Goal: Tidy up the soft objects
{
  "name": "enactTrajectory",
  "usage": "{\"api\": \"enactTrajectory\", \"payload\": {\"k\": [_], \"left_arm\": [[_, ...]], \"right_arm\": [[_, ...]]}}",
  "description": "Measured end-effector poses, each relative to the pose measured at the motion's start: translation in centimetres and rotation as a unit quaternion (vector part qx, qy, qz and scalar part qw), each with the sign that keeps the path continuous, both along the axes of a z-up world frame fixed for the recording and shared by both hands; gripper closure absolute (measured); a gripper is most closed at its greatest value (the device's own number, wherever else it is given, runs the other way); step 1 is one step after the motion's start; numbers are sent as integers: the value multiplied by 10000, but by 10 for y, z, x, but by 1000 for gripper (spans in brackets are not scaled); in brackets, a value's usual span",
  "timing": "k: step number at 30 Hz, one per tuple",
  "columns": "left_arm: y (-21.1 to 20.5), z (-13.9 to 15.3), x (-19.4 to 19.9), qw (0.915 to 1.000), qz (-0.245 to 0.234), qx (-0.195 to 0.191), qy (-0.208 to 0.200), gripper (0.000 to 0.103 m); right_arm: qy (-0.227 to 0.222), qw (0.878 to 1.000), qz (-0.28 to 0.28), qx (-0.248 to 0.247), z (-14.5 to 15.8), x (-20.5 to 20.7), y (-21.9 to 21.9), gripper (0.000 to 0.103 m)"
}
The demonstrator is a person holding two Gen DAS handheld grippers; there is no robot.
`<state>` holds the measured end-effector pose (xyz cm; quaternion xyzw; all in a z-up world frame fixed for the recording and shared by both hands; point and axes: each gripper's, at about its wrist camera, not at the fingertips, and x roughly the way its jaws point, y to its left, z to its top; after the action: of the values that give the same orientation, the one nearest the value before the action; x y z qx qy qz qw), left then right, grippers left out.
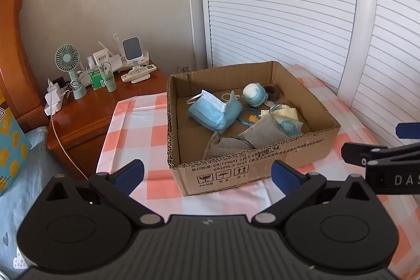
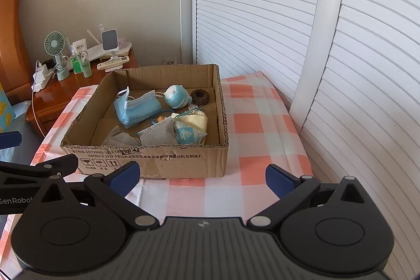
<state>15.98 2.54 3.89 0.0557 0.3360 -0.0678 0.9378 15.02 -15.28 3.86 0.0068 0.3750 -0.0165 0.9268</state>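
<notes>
Both tongs hang back from the cardboard box (image 1: 252, 148), spread wide with nothing between their blue pads, which suits a pause to choose a piece or to check the sorting. The left tongs (image 1: 207, 175) sit just short of the box's near wall, with its contents straight ahead; the right tongs (image 2: 203, 179) face the box's near right corner, so the soft things lie ahead and to their left. Inside, the blue face mask (image 2: 137, 108) lies toward the far left, the grey cloths (image 2: 155, 135) rest against the near wall, and the round blue-and-white toy (image 2: 176, 95) and dark hair tie (image 2: 200, 96) sit at the back. The checked cloth (image 2: 262, 122) around the box is bare, so the gathering looks largely done.
</notes>
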Motion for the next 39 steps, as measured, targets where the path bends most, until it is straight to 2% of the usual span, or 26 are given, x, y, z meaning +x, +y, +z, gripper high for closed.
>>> {"api": "enactTrajectory", "payload": {"k": [39], "left_arm": [[-4, 2, -3, 9999, 112, 68, 49, 1]], "right_arm": [[-129, 9999, -90, 40, 3, -6, -3, 0]]}}
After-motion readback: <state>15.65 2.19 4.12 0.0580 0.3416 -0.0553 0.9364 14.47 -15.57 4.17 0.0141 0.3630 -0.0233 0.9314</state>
